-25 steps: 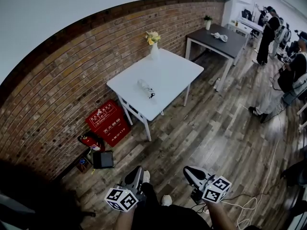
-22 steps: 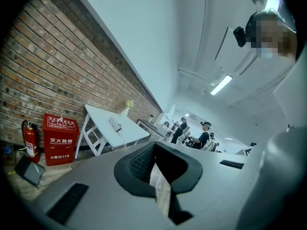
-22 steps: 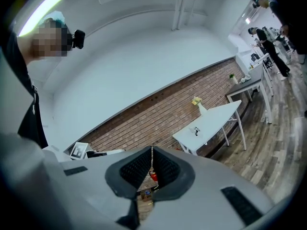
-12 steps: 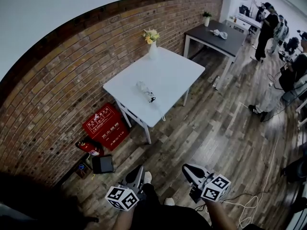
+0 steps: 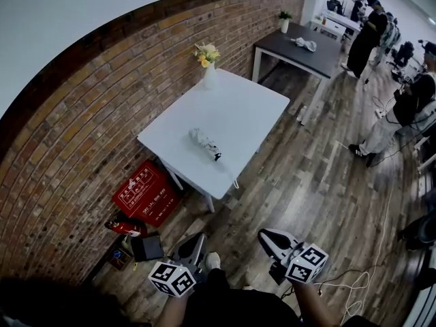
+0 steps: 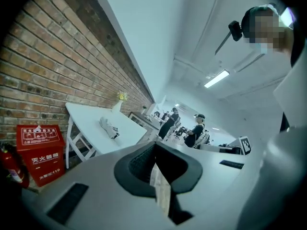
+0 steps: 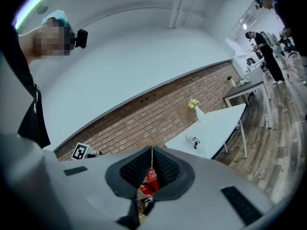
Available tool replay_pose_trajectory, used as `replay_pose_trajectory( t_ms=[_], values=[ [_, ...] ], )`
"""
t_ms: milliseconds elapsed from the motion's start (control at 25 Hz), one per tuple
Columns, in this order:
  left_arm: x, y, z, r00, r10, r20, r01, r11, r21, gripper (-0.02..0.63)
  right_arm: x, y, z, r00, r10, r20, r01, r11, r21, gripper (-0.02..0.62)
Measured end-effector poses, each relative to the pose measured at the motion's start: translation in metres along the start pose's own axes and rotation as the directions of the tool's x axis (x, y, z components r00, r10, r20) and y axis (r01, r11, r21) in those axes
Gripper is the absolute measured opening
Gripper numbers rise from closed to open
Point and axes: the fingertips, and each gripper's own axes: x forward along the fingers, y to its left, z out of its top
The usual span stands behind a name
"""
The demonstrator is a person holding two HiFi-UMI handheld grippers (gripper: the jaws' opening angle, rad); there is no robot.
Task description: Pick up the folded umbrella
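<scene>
Both tongs are held low over the wooden floor (image 5: 306, 182), side by side. The left gripper (image 5: 195, 241) and the right gripper (image 5: 268, 236) each have their jaws pressed together with nothing between them. Well ahead of both, and apart from them, the folded umbrella (image 5: 204, 144) is seen lying on the white table (image 5: 245, 107), towards its near end. A vase of flowers (image 5: 208, 65) is set at the table's far corner by the brick wall (image 5: 82, 114).
</scene>
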Motion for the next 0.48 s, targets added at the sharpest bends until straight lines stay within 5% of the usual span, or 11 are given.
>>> replay_pose_trajectory(
  t_ms=[480],
  values=[
    [0.044, 0.068, 0.054, 0.995, -0.096, -0.036, 0.096, 0.995, 0.024, 0.014, 0.086, -0.011, 0.02, 0.998, -0.066, 0.026, 0.066, 0.998, -0.011, 0.023]
  ],
)
